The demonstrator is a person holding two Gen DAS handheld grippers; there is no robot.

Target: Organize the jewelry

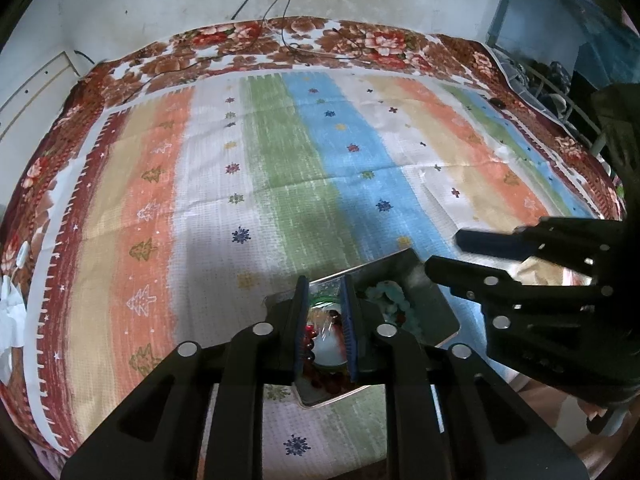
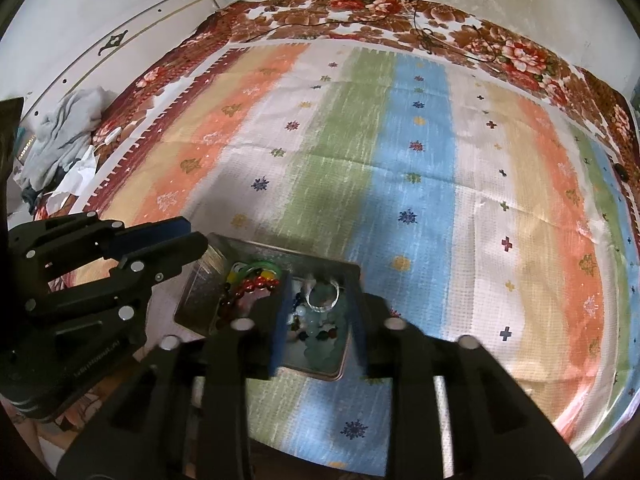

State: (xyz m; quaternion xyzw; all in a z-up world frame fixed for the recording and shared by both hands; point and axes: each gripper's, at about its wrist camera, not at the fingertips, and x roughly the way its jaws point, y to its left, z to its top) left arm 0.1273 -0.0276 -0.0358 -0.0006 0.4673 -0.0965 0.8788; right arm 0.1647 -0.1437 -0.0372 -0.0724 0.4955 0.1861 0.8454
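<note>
A shiny metal tray (image 2: 200, 288) lies on the striped cloth and holds the jewelry: red bead strings (image 2: 256, 283), green bangles (image 2: 260, 267), a clear ring (image 2: 323, 300) and pale green beads (image 2: 324, 348). My right gripper (image 2: 318, 330) hovers open over the tray's right part, nothing between its fingers. My left gripper (image 1: 325, 330) is open above the tray's (image 1: 444, 312) red beads (image 1: 308, 340) and a white piece (image 1: 330, 350). Pale green beads (image 1: 390, 296) lie beside it. Each gripper shows in the other's view: the right (image 1: 444, 254) and the left (image 2: 192, 232).
The tray rests on a striped cloth (image 2: 400, 160) over a floral blanket (image 2: 360, 8) on a bed. Crumpled clothes and paper (image 2: 60, 140) lie at the left edge. Cables (image 1: 280, 40) trail across the far edge by the wall.
</note>
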